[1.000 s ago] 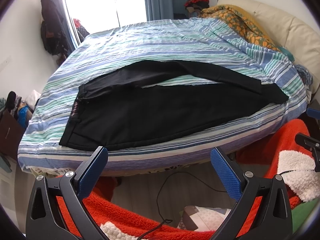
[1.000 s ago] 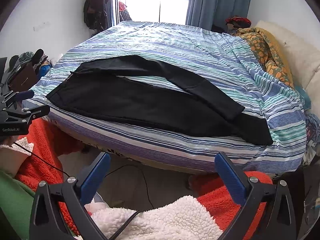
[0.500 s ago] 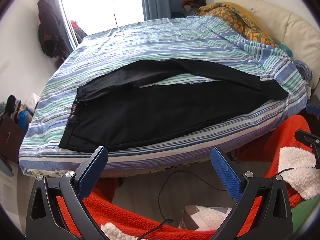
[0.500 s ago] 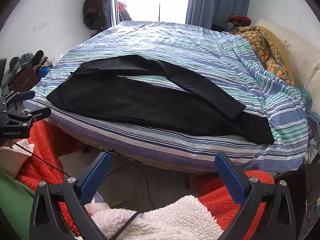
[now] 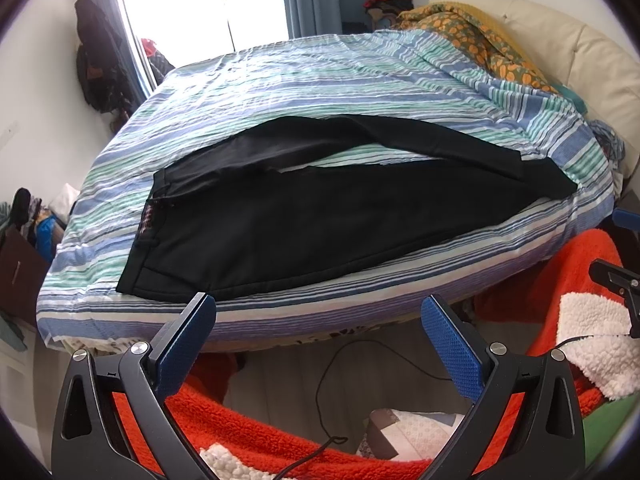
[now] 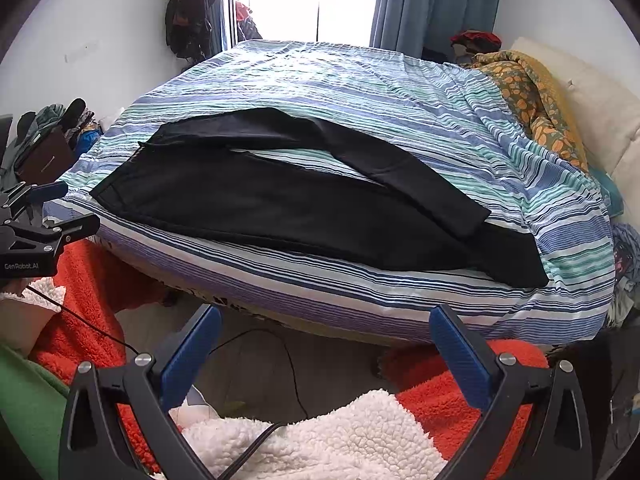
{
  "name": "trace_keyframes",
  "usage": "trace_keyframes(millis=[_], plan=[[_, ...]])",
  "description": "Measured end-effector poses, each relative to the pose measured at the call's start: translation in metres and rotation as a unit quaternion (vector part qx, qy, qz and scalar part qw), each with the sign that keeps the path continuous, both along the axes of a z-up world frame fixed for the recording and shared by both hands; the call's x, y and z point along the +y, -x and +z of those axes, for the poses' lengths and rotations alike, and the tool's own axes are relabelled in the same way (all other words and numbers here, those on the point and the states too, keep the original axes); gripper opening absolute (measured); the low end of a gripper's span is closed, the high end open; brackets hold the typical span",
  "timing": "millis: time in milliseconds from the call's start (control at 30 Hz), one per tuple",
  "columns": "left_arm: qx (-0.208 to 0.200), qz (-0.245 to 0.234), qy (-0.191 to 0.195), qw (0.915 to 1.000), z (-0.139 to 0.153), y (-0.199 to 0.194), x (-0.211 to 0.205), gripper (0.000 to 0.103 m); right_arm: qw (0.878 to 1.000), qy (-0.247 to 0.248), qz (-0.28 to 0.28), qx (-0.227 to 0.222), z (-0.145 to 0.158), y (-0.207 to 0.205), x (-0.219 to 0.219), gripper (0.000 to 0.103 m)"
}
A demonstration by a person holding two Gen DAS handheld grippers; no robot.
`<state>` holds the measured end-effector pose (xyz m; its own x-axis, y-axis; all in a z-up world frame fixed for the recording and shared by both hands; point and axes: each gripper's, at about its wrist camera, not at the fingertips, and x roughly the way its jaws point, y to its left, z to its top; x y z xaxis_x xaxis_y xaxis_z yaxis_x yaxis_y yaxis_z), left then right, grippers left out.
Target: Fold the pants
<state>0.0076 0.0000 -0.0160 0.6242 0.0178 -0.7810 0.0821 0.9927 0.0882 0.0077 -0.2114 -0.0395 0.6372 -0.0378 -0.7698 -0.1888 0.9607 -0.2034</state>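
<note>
Black pants (image 5: 320, 216) lie flat along the near edge of the striped bed (image 5: 320, 68), waistband to the left, legs to the right with the far leg's hem lying over the near leg. They also show in the right wrist view (image 6: 280, 208). My left gripper (image 5: 318, 312) is open and empty, held off the bed's near edge below the waist end. My right gripper (image 6: 326, 320) is open and empty, off the bed's edge below the legs. The left gripper also shows in the right wrist view (image 6: 44, 216).
An orange patterned blanket (image 5: 472, 40) and a cream headboard (image 5: 576, 52) lie at the bed's right. Red and white fleece clothing (image 6: 320, 444) and a black cable (image 5: 332, 364) are below the grippers. Clutter (image 6: 48, 136) stands left of the bed.
Both grippers have moved slightly closer to the bed; the pants sit a little lower and larger in view. Both stay open and the pants have not moved.
</note>
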Motion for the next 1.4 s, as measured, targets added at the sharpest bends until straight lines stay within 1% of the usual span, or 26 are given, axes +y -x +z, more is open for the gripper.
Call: trace_keyframes(millis=[1033,1200,1267,1400], plan=[[0.003,0.0,-0.001,1.0,-0.006,-0.001,0.003,0.102,1.0,-0.012,0.0,0.006,-0.004,-0.002,-0.002,0.103],[-0.015,0.004,0.017,0.9997,0.003,0.0,0.011,0.102,1.0,-0.014,0.009,0.0,-0.003,-0.001,0.0,0.103],[-0.033,0.011,0.014,0.9993,0.009,-0.003,0.017,0.103,1.0,-0.012,0.011,-0.008,-0.001,0.0,0.001,0.103],[-0.074,0.014,-0.004,0.9971,0.031,-0.021,0.028,0.102,0.999,-0.038,0.019,-0.022,0.006,-0.003,-0.006,0.103]])
